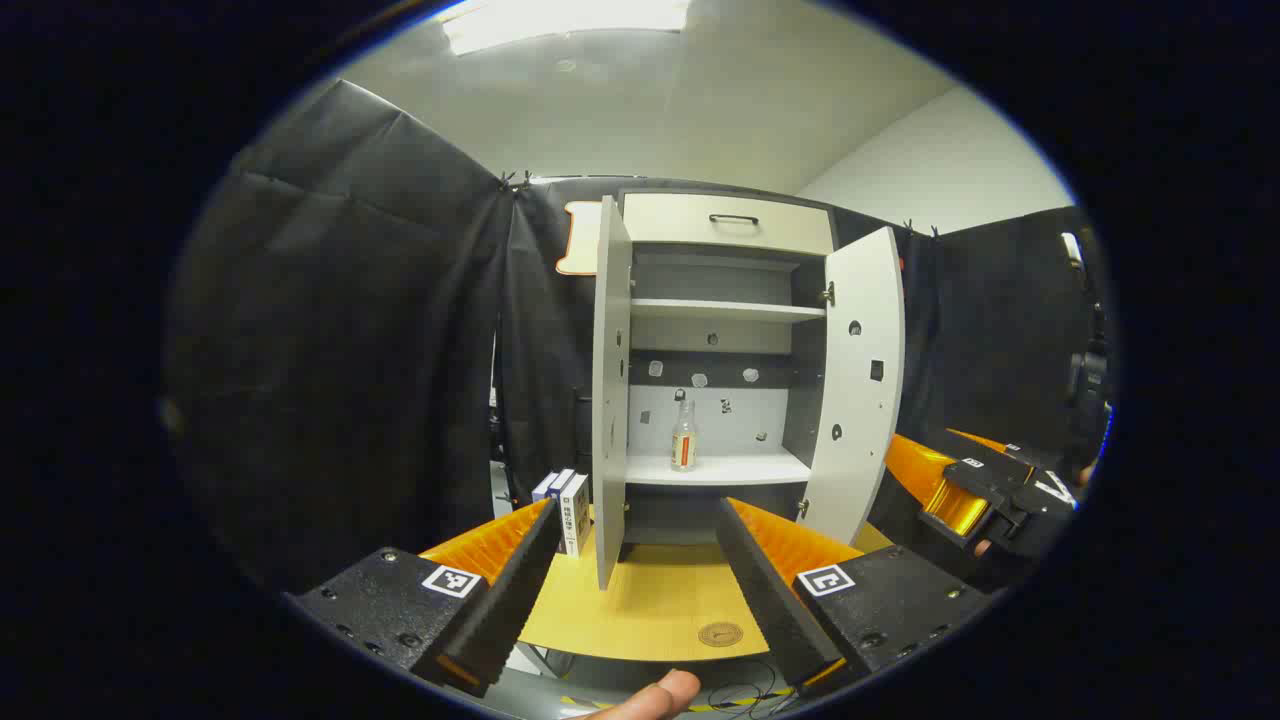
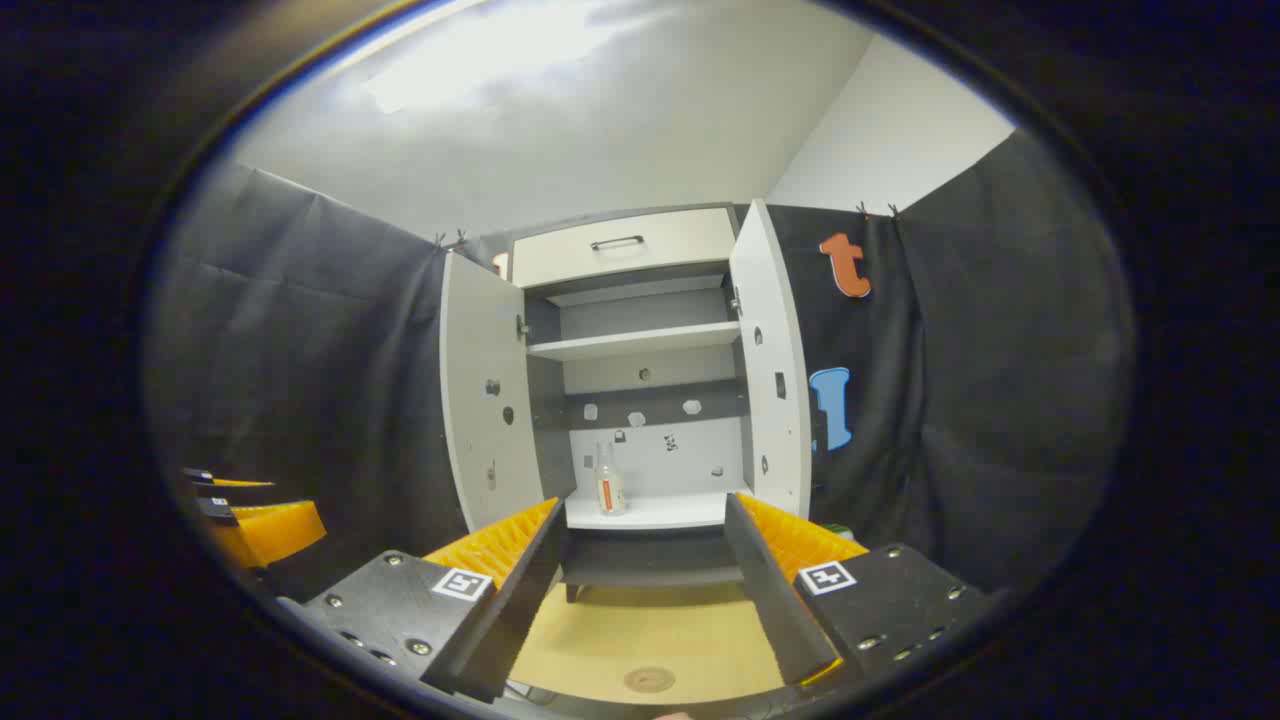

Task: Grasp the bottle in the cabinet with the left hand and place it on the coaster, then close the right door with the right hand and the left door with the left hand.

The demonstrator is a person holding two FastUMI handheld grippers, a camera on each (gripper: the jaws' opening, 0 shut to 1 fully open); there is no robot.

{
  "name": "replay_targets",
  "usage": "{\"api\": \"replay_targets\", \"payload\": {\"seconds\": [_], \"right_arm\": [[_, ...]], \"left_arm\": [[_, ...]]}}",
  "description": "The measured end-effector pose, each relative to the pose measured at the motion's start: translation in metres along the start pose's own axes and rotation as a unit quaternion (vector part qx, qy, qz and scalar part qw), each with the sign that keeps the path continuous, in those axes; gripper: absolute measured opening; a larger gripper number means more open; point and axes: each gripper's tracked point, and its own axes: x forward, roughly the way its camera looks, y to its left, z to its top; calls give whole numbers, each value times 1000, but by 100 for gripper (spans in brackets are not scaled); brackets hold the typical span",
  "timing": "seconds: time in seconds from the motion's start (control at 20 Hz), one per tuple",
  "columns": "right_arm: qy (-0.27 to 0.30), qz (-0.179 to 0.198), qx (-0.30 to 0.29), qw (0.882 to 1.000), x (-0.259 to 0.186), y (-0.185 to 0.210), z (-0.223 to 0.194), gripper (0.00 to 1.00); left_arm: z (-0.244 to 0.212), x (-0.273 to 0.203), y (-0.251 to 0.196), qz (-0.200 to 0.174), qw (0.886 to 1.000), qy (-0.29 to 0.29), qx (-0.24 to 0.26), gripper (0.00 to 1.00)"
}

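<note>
Bottle point(image 1: 684, 436) stands upright on the lower shelf point(image 1: 715, 468) of the cabinet point(image 1: 727, 222), a little left of the shelf's middle, with bare shelf on both sides of it. Nothing touches it.

In the left gripper view, going left to right: two small boxes point(image 1: 566, 505) stand on the wooden table point(image 1: 650, 610), just beside the outer face of the left door point(image 1: 611, 400). That door is swung out, and its thin edge points at the camera. Then comes the open inside of the cabinet, with an upper shelf point(image 1: 725, 311) above and the bottle below. The right door point(image 1: 858, 380) is swung out too, showing its inner face. Between the two doors there is a wide gap. Far right, the other gripper point(image 1: 985, 490) hangs well apart from the cabinet.

The left gripper point(image 1: 635, 570) has its fingers spread wide and holds nothing. It hangs over the near part of the table, well back from the shelf. The round coaster point(image 1: 720, 634) lies flat near the table's front edge, between the fingers, with bare wood around it. A fingertip point(image 1: 655, 695) peeks in at the bottom.

In the right gripper view, the bottle point(image 2: 610, 482) sits toward the left of the shelf. The right gripper point(image 2: 640, 585) is spread wide too, holding nothing. The coaster point(image 2: 649, 680) lies near the front edge of the table.
</note>
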Motion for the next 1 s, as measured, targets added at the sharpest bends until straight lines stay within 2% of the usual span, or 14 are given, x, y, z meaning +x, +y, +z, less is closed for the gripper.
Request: {"api": "replay_targets", "payload": {"seconds": [0.05, 0.1, 0.15, 0.2, 0.45, 0.5, 0.55, 0.6, 0.7, 0.75, 0.85, 1.0], "right_arm": [[0, 7, -2, 1000, -2, 3, 2, 93], [-5, 9, -6, 1000, -5, 3, 6, 96], [-6, 11, -10, 1000, -7, 3, 9, 92], [-3, 14, -13, 1000, -8, 4, 6, 96], [-8, 28, -29, 999, -16, 10, 6, 96], [-9, 30, -33, 999, -18, 10, 6, 99], [-9, 29, -38, 999, -18, 9, 6, 92], [-9, 26, -41, 999, -18, 5, 5, 95], [-10, 24, -39, 999, -19, 5, 6, 92], [-10, 30, -42, 999, -19, 8, 7, 99], [-11, 37, -52, 998, -18, 11, 5, 93], [-9, 39, -56, 998, -15, 14, 1, 99]], "left_arm": [[0, 0, 2, 4, 1000, 0, 2, 99], [-1, -2, 0, 3, 1000, 0, -1, 98], [-1, -1, -2, 2, 1000, 1, -7, 99], [-3, 0, -2, 3, 1000, 4, -14, 99], [-6, 9, -2, 7, 999, 14, -40, 99], [-8, 10, -7, 3, 999, 16, -40, 99], [-7, 12, -9, 0, 999, 17, -35, 98], [-6, 14, -11, 0, 999, 16, -29, 98], [0, 18, -17, -5, 1000, 8, -22, 98], [2, 20, -19, -6, 1000, 4, -22, 99], [2, 23, -20, -7, 1000, 2, -23, 98], [2, 27, -16, -5, 1000, 0, -19, 98]]}}
